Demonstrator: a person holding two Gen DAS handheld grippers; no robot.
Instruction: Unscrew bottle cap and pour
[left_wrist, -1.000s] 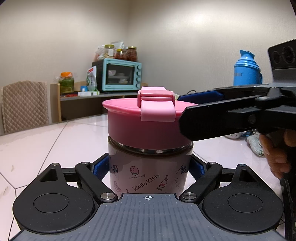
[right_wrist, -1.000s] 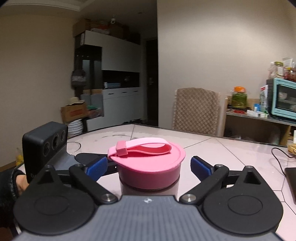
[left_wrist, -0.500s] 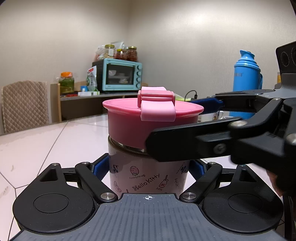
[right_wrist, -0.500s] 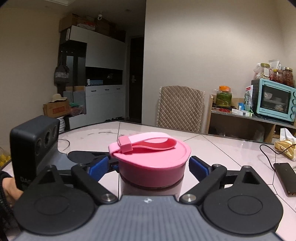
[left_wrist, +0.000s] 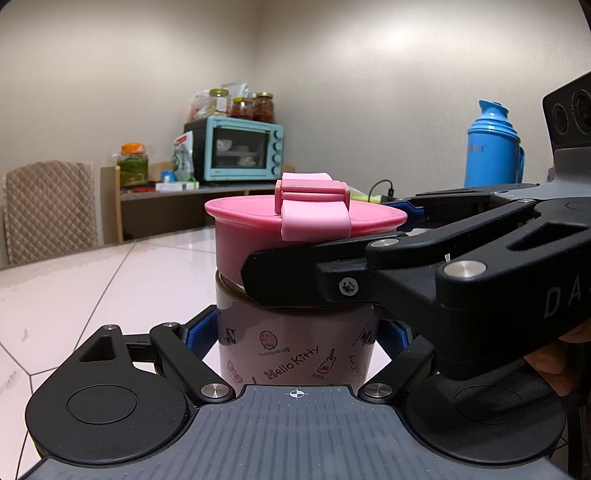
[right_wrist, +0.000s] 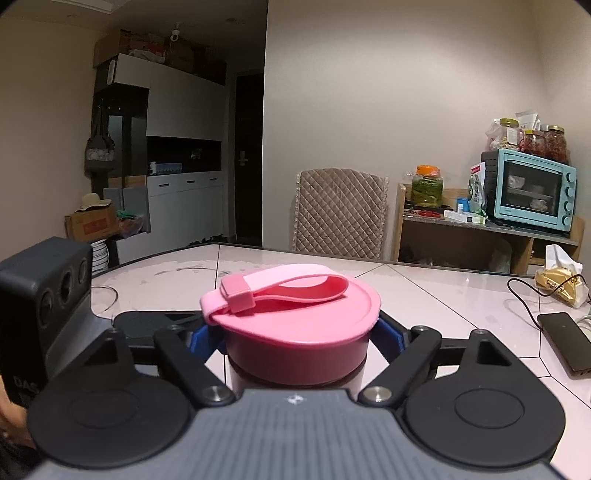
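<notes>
A pink Hello Kitty bottle (left_wrist: 295, 347) stands upright on the white table. Its pink cap (left_wrist: 258, 236) has a lighter pink strap (left_wrist: 314, 218) on top. My left gripper (left_wrist: 295, 332) is shut on the bottle's body, its blue pads pressed against both sides. My right gripper (right_wrist: 299, 339) comes in from the right of the left wrist view and is shut on the cap (right_wrist: 295, 332), one blue pad at each side. The strap (right_wrist: 280, 288) lies looped over the cap top.
A blue thermos (left_wrist: 493, 147) stands at the back right. A phone (right_wrist: 565, 339) with a cable and a tissue pack (right_wrist: 561, 273) lie on the table (left_wrist: 92, 280). A chair (right_wrist: 340, 214) and a shelf with a teal oven (right_wrist: 532, 188) stand beyond the table.
My right gripper swung in around the cap from the right and closed its fingers onto it. My left gripper kept its hold on the bottle body.
</notes>
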